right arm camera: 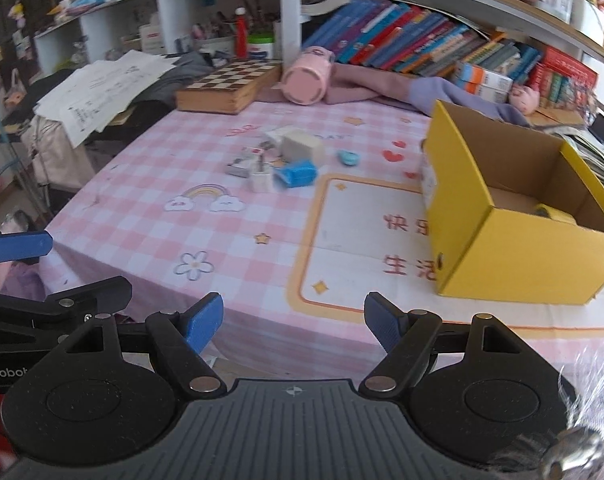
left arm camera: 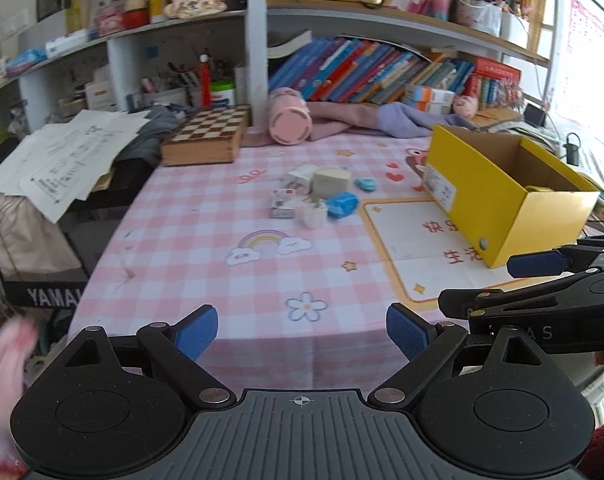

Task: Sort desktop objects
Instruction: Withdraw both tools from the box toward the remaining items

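A small heap of desk objects lies mid-table: a cream block (left arm camera: pixel 331 182) (right arm camera: pixel 302 146), a blue toy (left arm camera: pixel 342 204) (right arm camera: pixel 296 173), a white charger (left arm camera: pixel 314 214) (right arm camera: pixel 261 178), a small printed box (left arm camera: pixel 282 205) (right arm camera: pixel 240 166) and a little blue piece (left arm camera: pixel 365 184) (right arm camera: pixel 349 157). An open yellow cardboard box (left arm camera: pixel 506 200) (right arm camera: pixel 514 216) stands to the right, with a yellow item inside. My left gripper (left arm camera: pixel 302 330) is open and empty at the table's near edge. My right gripper (right arm camera: pixel 294 322) is open and empty, also at the near edge, right of the left one.
A chessboard box (left arm camera: pixel 206 136) (right arm camera: pixel 232 82), a pink cylinder (left arm camera: pixel 290 118) (right arm camera: pixel 306 76) and purple cloth (left arm camera: pixel 382 118) lie at the back under book-filled shelves. Loose papers (left arm camera: pixel 62 160) hang off the left side. The pink checked tablecloth (left arm camera: pixel 206 248) covers the table.
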A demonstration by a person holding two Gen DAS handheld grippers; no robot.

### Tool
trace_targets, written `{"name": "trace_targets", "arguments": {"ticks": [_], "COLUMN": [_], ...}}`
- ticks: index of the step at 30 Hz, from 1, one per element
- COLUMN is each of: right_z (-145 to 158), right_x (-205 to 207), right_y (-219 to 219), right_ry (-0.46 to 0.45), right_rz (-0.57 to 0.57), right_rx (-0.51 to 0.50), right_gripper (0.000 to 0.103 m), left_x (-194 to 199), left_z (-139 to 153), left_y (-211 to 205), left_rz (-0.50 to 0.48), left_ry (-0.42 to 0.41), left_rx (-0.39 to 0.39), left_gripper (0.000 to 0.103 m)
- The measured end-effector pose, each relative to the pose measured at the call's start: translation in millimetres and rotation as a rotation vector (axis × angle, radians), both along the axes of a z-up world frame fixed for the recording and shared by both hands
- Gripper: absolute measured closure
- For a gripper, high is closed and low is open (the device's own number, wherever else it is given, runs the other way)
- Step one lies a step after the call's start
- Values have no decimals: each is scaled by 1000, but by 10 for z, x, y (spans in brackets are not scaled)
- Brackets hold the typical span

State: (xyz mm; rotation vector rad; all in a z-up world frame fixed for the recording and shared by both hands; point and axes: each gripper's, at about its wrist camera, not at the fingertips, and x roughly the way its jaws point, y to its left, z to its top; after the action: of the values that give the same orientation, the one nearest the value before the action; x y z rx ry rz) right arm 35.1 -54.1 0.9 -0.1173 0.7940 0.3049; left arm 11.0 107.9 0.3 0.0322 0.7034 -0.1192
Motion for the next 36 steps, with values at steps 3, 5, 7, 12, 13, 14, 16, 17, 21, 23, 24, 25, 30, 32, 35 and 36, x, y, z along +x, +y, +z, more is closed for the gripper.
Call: {"name": "trace_targets", "arguments": {"ticks": [3,5,7,12,13,14,16,17,21,23,24,25,30,32,35,36], "right_z": [11,15,11,-13,-20,-28,-47,-56,-80,-79,-79,-80,-96,-112,-145,-156], "right_x": [17,40,63,152,177,206,278,320,536,653,711,771,1084,1207,1376,1431], "right_y": [46,65,75,65,63,60,50,47,36,30,28,24,13,14,24,27], "right_ry": [2,2,4,12,13,15,18,19,26,26,25,26,32,38,51,57], "right_rz": [13,18,20,16,15,15,13,13,14,16,16,15,23,30,39,43], "right_rx": [-1,-3,-6,-6,-6,-6,-3,-2,0,1,0,0,1,0,1,5], "right_gripper": [27,27,27,27,27,28,28,28,29,30,32,33,35,37,37,37], "left_x": [8,19,36,93,116,145,216,253,433,530,581,637,889,987,1123,1165], "left_z": [7,9,-1,-26,-36,-45,-61,-67,-82,-87,-94,-103,-143,-167,-207,-222], "left_y": [42,52,59,35,24,14,-9,-22,-63,-82,-95,-108,-142,-145,-164,-176], "left_rz": [13,17,19,12,11,10,8,7,6,5,4,2,12,18,20,20], "left_ry": [-2,-5,-3,-5,-5,-4,0,0,-2,-7,-6,-4,-3,1,10,15], "left_rx": [-1,-2,-6,-5,-4,-3,1,4,18,19,20,21,26,23,27,31], "left_gripper": [10,10,10,10,10,10,10,10,10,10,10,10,11,12,15,15]}}
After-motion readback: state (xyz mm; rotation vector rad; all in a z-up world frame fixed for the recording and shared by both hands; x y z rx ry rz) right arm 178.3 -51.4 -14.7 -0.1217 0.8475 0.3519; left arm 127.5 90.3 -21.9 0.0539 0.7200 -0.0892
